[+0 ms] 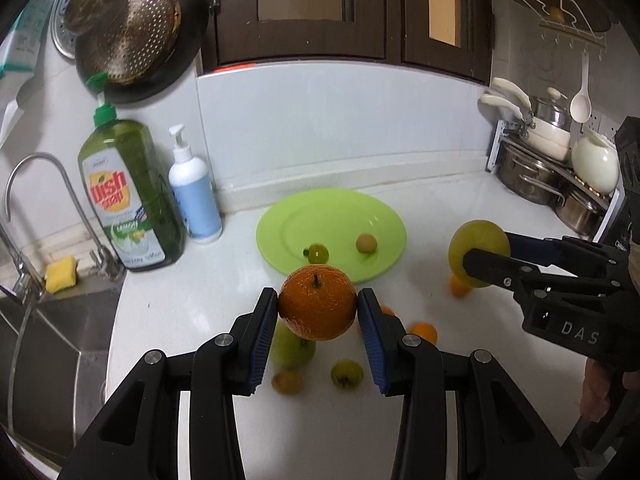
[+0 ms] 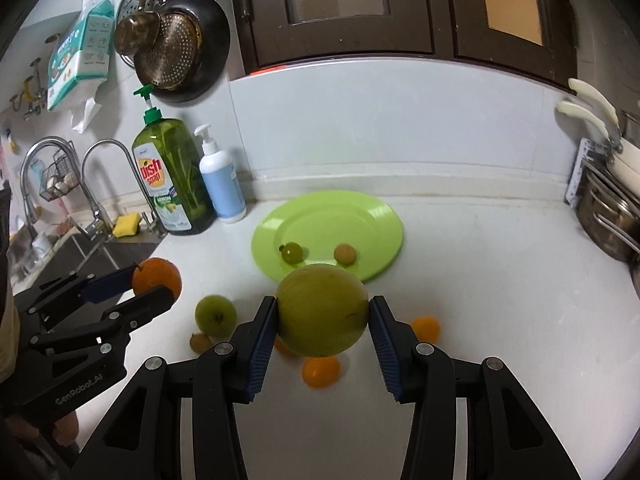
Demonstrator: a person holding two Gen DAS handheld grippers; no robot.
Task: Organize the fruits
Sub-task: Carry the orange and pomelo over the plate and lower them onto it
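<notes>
Over by the sink side, the left tool (image 1: 318,308) is clamped on an orange (image 1: 317,307), its blue pads pressed against both flanks, and the fruit hangs clear above the tabletop (image 1: 192,312). Under and around it several pieces wait: a green apple (image 2: 216,315), a small brownish fruit (image 2: 199,341) just beside it, and a small yellow-green one (image 1: 347,375) a little nearer the camera in the left wrist view.

In the middle stands the green plate (image 1: 384,212), close to the back wall. Only two small fruits lie on it so far, a dark green one (image 1: 317,253) and a tan one (image 1: 366,243), near each other at the front of the dish. Most of the plate is bare.

To the right, the right tool (image 2: 323,316) grips a large yellow-green fruit (image 2: 322,315), also lifted off the tabletop, in front of the plate's near edge. Below it sit at least two small oranges (image 2: 321,371), one (image 2: 426,328) off to the right.

By my reckoning the job is barely under way: two pieces plated, two in the air and likely bound for the plate, and five or more loose ones left to gather.
</notes>
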